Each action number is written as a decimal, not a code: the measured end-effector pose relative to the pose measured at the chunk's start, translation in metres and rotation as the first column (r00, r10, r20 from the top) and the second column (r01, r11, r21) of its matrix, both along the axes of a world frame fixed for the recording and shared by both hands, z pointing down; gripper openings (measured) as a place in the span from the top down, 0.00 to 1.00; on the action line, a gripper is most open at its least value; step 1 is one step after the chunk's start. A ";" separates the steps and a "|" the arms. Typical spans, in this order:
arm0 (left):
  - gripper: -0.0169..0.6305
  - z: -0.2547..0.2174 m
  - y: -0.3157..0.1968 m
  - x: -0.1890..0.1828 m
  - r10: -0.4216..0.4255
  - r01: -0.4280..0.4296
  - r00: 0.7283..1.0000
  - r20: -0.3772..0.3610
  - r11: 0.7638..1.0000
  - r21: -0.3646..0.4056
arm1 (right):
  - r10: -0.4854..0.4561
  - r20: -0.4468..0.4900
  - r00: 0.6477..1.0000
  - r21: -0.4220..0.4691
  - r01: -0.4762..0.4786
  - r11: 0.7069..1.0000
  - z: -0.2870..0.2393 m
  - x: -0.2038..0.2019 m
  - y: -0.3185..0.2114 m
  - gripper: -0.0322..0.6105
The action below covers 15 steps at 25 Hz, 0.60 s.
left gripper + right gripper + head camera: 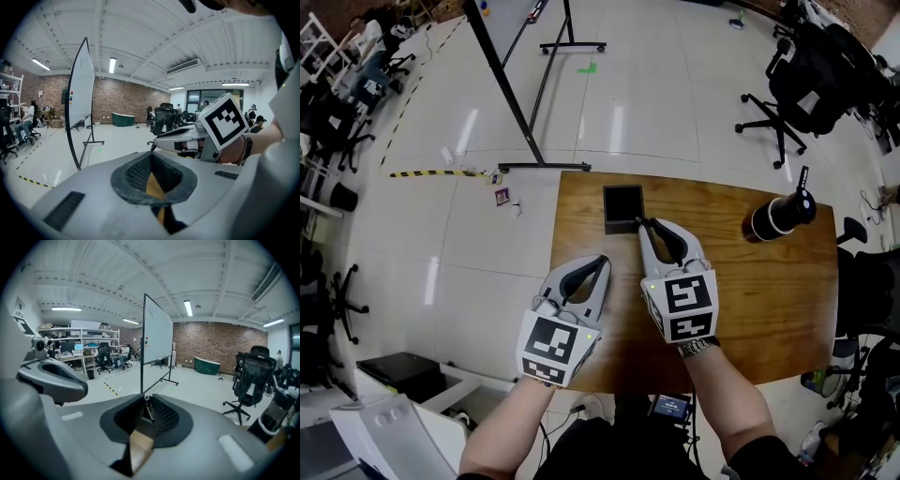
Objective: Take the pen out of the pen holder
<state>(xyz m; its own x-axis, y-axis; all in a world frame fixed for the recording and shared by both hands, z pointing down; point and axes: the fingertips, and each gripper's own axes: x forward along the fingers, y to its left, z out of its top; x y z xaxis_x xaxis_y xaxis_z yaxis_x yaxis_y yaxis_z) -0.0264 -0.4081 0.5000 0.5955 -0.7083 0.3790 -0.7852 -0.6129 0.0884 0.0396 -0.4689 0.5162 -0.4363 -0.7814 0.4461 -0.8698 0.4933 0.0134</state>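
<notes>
Pen holder (623, 208) on surface (741, 309), far edge. Pen (639, 222) in right gripper (645, 228) just before holder. Roll (773, 217) well right of holder.

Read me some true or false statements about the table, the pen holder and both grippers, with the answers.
1. The pen holder is black and square. True.
2. The left gripper holds the pen. False: its jaws are together on nothing; the right gripper pinches the pen.
3. The table is wooden. True.
4. The black-and-white cylinder touches the pen holder. False: it sits apart, near the table's right end.
</notes>
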 end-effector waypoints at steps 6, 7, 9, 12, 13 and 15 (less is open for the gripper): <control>0.97 -0.027 0.036 -0.001 0.013 -0.013 1.000 -0.002 0.999 0.046 | 0.010 0.012 1.000 0.057 -0.011 0.998 -0.036 0.000 0.040 0.87; 0.97 -0.030 0.043 -0.003 0.016 -0.016 1.000 -0.002 0.998 0.054 | 0.011 0.013 1.000 0.066 -0.012 0.998 -0.041 -0.001 0.048 0.87; 0.97 -0.038 0.058 -0.005 0.022 -0.021 1.000 -0.004 0.997 0.070 | 0.013 0.014 1.000 0.083 -0.014 0.996 -0.051 -0.003 0.064 0.87; 0.97 -0.050 0.081 -0.007 0.029 -0.028 1.000 -0.003 0.995 0.093 | 0.016 0.017 1.000 0.108 -0.017 0.994 -0.067 -0.005 0.090 0.87; 0.97 -0.055 0.089 -0.008 0.031 -0.030 1.000 -0.002 0.994 0.101 | 0.016 0.018 1.000 0.115 -0.018 0.993 -0.072 -0.006 0.099 0.87; 0.97 -0.064 0.106 -0.012 0.032 -0.032 0.999 -0.001 0.993 0.117 | 0.015 0.019 1.000 0.130 -0.017 0.991 -0.082 -0.008 0.118 0.87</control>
